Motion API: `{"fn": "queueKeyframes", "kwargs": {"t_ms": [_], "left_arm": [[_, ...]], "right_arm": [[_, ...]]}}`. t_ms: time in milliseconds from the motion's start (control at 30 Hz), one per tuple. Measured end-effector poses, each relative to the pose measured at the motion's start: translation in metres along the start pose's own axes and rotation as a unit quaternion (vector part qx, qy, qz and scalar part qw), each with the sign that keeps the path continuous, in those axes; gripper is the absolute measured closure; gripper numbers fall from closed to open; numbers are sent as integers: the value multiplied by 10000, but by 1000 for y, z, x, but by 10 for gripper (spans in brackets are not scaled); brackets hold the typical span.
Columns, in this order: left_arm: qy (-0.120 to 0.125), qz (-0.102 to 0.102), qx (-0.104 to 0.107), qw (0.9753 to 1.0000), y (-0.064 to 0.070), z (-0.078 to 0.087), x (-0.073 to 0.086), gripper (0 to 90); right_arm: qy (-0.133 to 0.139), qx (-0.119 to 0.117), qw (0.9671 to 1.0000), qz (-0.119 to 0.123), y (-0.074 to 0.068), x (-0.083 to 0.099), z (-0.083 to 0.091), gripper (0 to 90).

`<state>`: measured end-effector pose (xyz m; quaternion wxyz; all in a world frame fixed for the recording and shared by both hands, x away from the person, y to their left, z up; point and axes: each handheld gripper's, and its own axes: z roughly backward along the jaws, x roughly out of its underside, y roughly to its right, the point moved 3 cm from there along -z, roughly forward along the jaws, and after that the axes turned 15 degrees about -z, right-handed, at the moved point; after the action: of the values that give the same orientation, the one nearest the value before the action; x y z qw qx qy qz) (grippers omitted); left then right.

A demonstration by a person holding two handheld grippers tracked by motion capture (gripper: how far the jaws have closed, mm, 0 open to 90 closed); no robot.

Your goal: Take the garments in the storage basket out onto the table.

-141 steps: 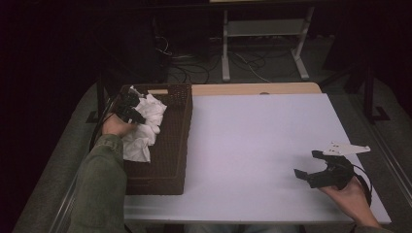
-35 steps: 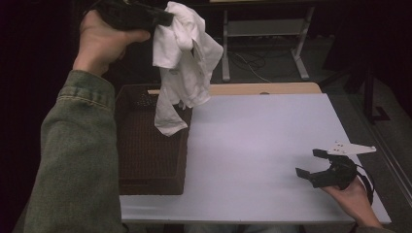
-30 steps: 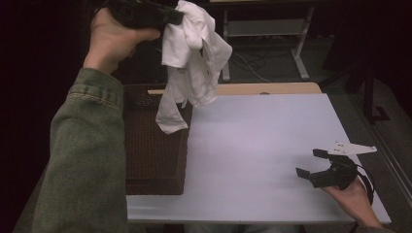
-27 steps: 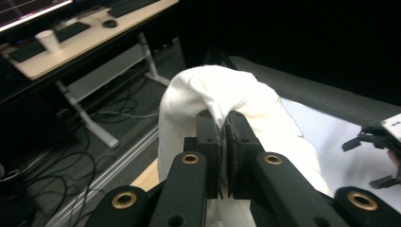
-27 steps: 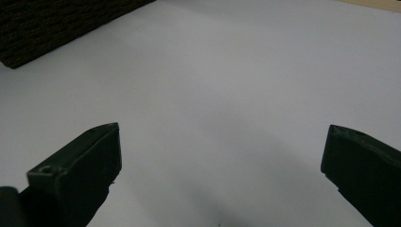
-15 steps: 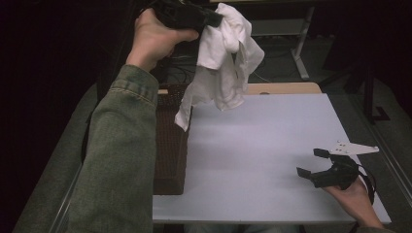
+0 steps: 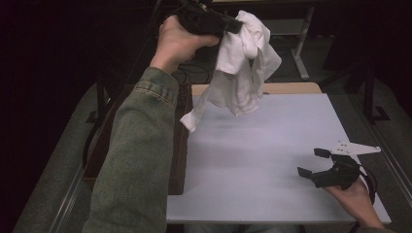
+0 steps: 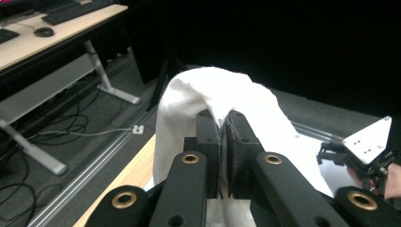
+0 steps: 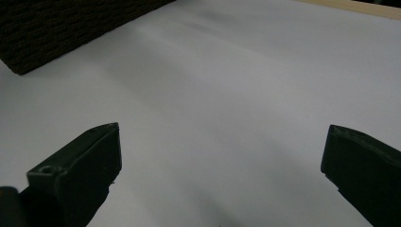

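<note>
A white cloth (image 7: pixel 240 68) hangs crumpled in the air above the far left part of the white table (image 7: pixel 257 160). My left gripper (image 7: pixel 232 25) is shut on its top and holds it high. In the left gripper view the cloth (image 8: pixel 189 104) drapes over both closed jaws of the left gripper (image 8: pixel 223 120). My right gripper (image 7: pixel 311 162) rests low at the table's near right, open, with nothing between its jaws. The right gripper view has its right gripper (image 9: pixel 222 156) spread wide over bare white tabletop.
A dark woven basket (image 7: pixel 179 150) stands along the table's left edge, largely hidden by the green sleeve (image 7: pixel 136 160). Its corner (image 9: pixel 56 28) appears in the right gripper view. A wooden strip (image 7: pixel 272 88) edges the table's far side. Desk legs and cables lie beyond.
My left gripper lifted the white cloth out of the basket, then carried it up and to the right over the table. The right gripper stayed still.
</note>
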<state>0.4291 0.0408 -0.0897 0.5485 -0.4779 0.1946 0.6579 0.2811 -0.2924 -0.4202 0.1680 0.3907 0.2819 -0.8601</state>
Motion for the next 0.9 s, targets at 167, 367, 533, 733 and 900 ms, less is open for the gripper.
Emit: {"fn": "queueKeyframes", "kwargs": {"t_ms": [167,367,533,733,900], "left_arm": [[74,65,122,9999,3,-14,2,847],[32,53,304,9995,5,-31,7,847],[-62,19,429,9991,9,-43,13,847],[-58,38,538,9985,12,-53,20,847],[-78,68,582,9983,13,-59,27,847]], "right_arm": [[-1,-12,10000,12,0,0,1,0],[-20,-17,10000,-1,0,0,1,0],[-20,-20,10000,-2,0,0,1,0],[-20,-34,10000,9,0,0,2,0],[1,-21,10000,10,0,0,2,0]]}}
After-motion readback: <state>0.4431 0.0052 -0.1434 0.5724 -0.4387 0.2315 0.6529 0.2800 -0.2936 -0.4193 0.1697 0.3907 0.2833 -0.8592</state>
